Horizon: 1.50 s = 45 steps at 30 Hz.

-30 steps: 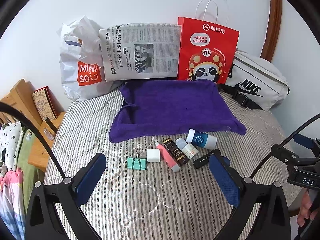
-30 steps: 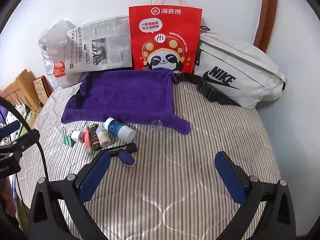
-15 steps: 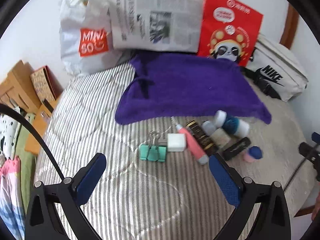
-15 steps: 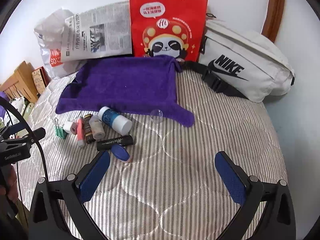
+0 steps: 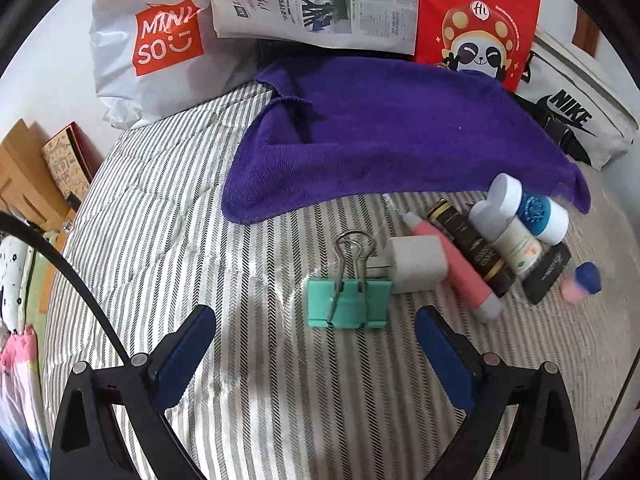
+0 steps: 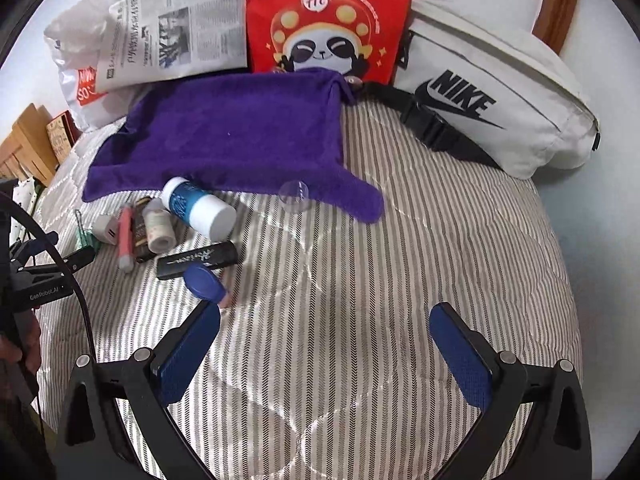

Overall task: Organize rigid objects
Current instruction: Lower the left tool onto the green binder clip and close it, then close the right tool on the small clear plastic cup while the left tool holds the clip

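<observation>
A row of small items lies on the striped bed just in front of a purple towel (image 5: pixel 400 140). From left to right they are a green binder clip (image 5: pixel 348 302), a white charger cube (image 5: pixel 416 264), a pink tube (image 5: pixel 456 268), a dark tube (image 5: pixel 472 248), a small white bottle (image 5: pixel 516 244), a blue-and-white bottle (image 5: pixel 528 212), a black tube (image 5: pixel 548 268) and a blue-capped pink piece (image 5: pixel 582 282). My left gripper (image 5: pixel 316 344) is open, just short of the binder clip. My right gripper (image 6: pixel 326 350) is open over bare bedding, its left finger (image 6: pixel 192 348) close to the blue-capped piece (image 6: pixel 206 282).
Against the wall stand a white Miniso bag (image 5: pixel 152 48), a newspaper (image 5: pixel 312 0), a red panda paper bag (image 6: pixel 324 20) and a white Nike waist bag (image 6: pixel 492 100). A clear dome (image 6: pixel 294 196) rests at the towel's edge. Wooden furniture (image 5: pixel 24 168) is beside the bed's left edge.
Both grippers have moved forward and lower toward the items. The left one has closed in on the binder clip. Both stay open and the items have not shifted.
</observation>
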Each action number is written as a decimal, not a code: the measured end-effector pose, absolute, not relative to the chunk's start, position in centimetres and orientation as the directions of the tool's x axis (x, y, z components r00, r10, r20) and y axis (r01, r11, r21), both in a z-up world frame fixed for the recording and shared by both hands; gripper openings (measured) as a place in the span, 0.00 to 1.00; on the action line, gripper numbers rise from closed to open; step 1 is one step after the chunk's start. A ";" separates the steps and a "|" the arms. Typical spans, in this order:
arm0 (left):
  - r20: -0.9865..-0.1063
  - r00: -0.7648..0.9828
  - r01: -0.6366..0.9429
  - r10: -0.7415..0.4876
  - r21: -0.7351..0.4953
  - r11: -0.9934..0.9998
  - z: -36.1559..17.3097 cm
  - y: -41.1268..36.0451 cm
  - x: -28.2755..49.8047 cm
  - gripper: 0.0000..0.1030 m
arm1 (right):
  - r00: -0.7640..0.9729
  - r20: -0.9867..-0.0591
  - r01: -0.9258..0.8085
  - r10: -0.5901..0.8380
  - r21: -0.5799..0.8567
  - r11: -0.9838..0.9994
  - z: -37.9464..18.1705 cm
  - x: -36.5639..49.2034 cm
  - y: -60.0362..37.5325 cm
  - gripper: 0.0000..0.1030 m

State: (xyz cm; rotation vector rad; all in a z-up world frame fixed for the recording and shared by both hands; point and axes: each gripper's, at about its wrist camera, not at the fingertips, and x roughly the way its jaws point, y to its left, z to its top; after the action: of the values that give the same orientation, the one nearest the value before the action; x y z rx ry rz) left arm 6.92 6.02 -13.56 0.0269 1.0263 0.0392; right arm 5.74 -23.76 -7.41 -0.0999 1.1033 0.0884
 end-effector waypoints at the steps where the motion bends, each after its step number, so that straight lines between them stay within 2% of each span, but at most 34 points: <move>1: -0.853 0.521 -0.021 0.036 0.030 0.999 -13.7 6.2 7.0 0.95 | 0.444 -0.896 -0.119 0.017 -0.040 0.992 -7.6 5.9 -23.7 1.00; 4: -0.853 0.522 -0.027 -0.005 -0.022 0.999 -14.2 6.6 7.4 0.92 | 0.433 -0.901 -0.123 0.007 -0.051 0.991 -8.2 6.2 -23.4 1.00; 5: -0.853 0.521 -0.023 -0.016 -0.033 0.999 -14.3 6.7 7.5 0.88 | 0.430 -0.903 -0.127 0.004 -0.056 0.990 -8.4 6.2 -23.2 1.00; 10: -0.835 0.551 -0.012 0.006 -0.001 1.000 -14.6 6.3 7.5 0.81 | 0.424 -0.905 -0.148 -0.028 -0.099 0.984 -9.0 6.6 -22.7 1.00; 12: -0.822 0.569 -0.003 -0.001 -0.003 1.000 -14.4 6.3 7.1 0.67 | 0.425 -0.905 -0.142 -0.025 -0.094 0.985 -9.1 6.7 -22.9 1.00; 16: -0.810 0.586 0.002 -0.009 -0.010 1.000 -14.2 6.5 7.0 0.50 | 0.424 -0.906 -0.119 -0.002 -0.058 0.991 -9.2 7.5 -23.5 1.00; 17: -0.808 0.589 -0.001 -0.009 -0.012 1.000 -14.1 6.6 7.0 0.40 | 0.423 -0.906 -0.114 0.002 -0.051 0.992 -9.3 7.7 -23.6 1.00; 18: -0.805 0.593 -0.008 -0.005 -0.011 1.000 -14.1 6.7 7.0 0.38 | 0.427 -0.904 -0.109 0.010 -0.040 0.993 -9.4 7.9 -23.7 1.00; 24: -0.792 0.611 -0.020 0.004 -0.010 1.000 -14.2 6.7 6.8 0.38 | 0.435 -0.897 -0.086 0.077 0.044 0.995 -10.6 9.6 -23.9 1.00; 28: -0.792 0.611 -0.019 0.000 -0.015 1.000 -14.2 6.8 6.8 0.38 | 0.441 -0.895 -0.106 0.068 0.023 0.994 -11.5 11.0 -22.7 0.96; 32: -0.792 0.611 -0.020 0.002 -0.012 1.000 -14.2 6.9 6.8 0.38 | 0.465 -0.882 -0.142 0.080 0.015 0.990 -12.3 12.2 -21.4 0.84; 36: -0.792 0.611 -0.020 -0.003 -0.019 1.000 -14.3 6.8 6.7 0.38 | 0.479 -0.868 -0.187 0.127 0.041 0.982 -13.1 13.1 -20.5 0.77; 38: -0.792 0.611 -0.020 -0.003 -0.019 1.000 -14.3 6.8 6.7 0.38 | 0.486 -0.863 -0.201 0.137 0.042 0.979 -13.5 13.5 -20.1 0.61; 41: -0.792 0.611 -0.020 -0.004 -0.020 1.000 -14.3 6.9 6.8 0.38 | 0.489 -0.861 -0.206 0.141 0.044 0.978 -14.3 14.1 -19.8 0.52; 45: -0.792 0.611 -0.020 -0.004 -0.021 1.000 -14.3 6.9 6.8 0.38 | 0.521 -0.844 -0.216 0.125 0.011 0.976 -14.7 14.2 -19.3 0.46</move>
State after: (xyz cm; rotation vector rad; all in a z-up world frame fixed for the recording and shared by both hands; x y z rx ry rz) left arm 6.77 6.87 -14.28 -0.0285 0.9138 0.0090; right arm 14.19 -19.32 -14.67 -0.0992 1.0024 0.2049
